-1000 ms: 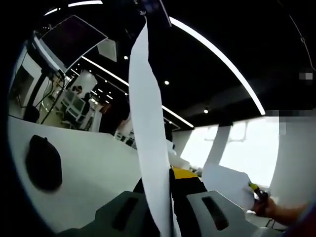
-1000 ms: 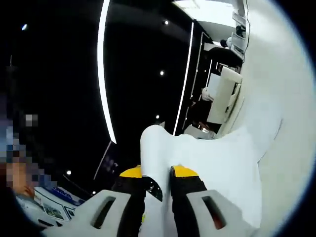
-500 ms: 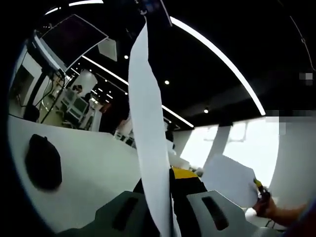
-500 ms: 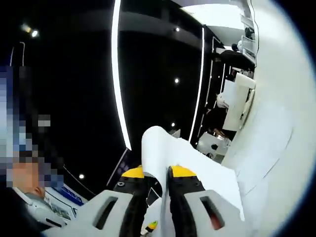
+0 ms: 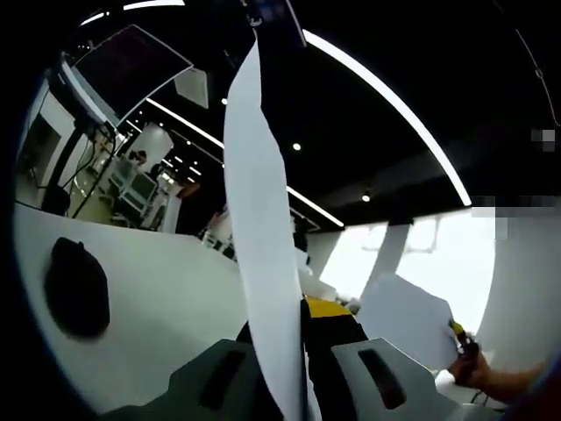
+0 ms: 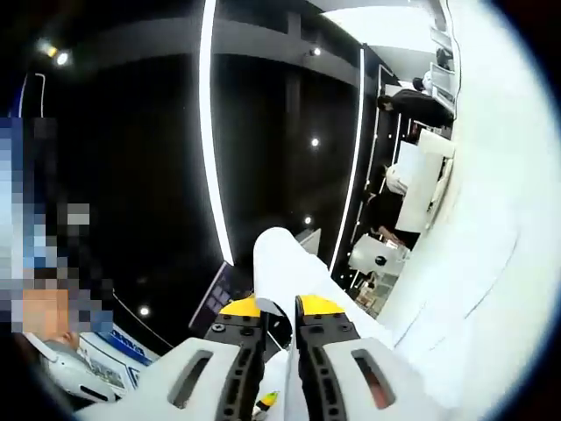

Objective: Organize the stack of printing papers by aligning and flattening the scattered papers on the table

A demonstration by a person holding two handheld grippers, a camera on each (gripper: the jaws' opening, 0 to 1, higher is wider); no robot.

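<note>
A white sheet of paper point(image 5: 256, 202) rises edge-on from between the yellow-tipped jaws of my left gripper point(image 5: 294, 317), which is shut on it, and it runs up past the top of the left gripper view. At the lower right of that view a flat white part of paper point(image 5: 405, 317) is held by the right gripper point(image 5: 459, 338), with a hand behind it. In the right gripper view my right gripper point(image 6: 279, 309) is shut on the paper point(image 6: 282, 259), whose edge curls over just above the jaws. Both grippers are lifted and aimed toward the dark ceiling.
The white table point(image 5: 166, 298) lies to the left in the left gripper view, with a black rounded object point(image 5: 77, 288) on it. In the right gripper view the white table point(image 6: 491, 228) fills the right side. Office furniture point(image 6: 412, 171) and ceiling light strips lie beyond.
The right gripper view has swung, and the paper above its jaws now looks narrower and more edge-on. In the left gripper view the paper held by the right gripper sits slightly higher.
</note>
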